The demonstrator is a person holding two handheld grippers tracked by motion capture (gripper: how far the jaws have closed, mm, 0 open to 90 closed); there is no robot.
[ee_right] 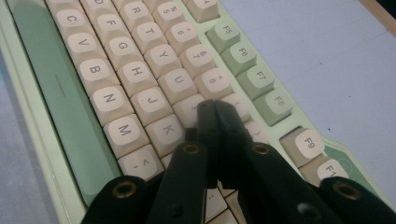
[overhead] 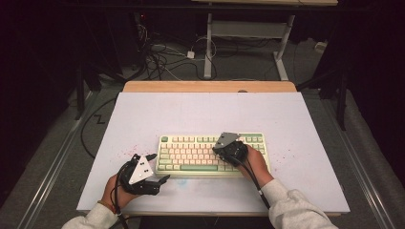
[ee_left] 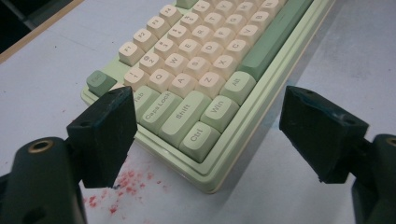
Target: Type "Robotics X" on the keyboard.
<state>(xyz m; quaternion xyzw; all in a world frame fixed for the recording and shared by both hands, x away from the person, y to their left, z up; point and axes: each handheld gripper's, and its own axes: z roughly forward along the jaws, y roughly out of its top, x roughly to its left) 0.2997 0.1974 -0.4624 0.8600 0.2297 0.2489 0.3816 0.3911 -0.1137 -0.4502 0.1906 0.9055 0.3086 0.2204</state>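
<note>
keyboard: sitting on the tabletop, near its front edge
right gripper: clenched, hovering over the I/O keys; I'd be pressing straight down
left gripper: released, idling off the keyboard's Ctrl corner

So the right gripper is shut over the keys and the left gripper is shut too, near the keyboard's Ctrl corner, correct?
Not quite. The left gripper is open: the left gripper view shows its jaws wide apart near the keyboard's Ctrl corner. The right gripper is indeed shut over the keys.
</note>
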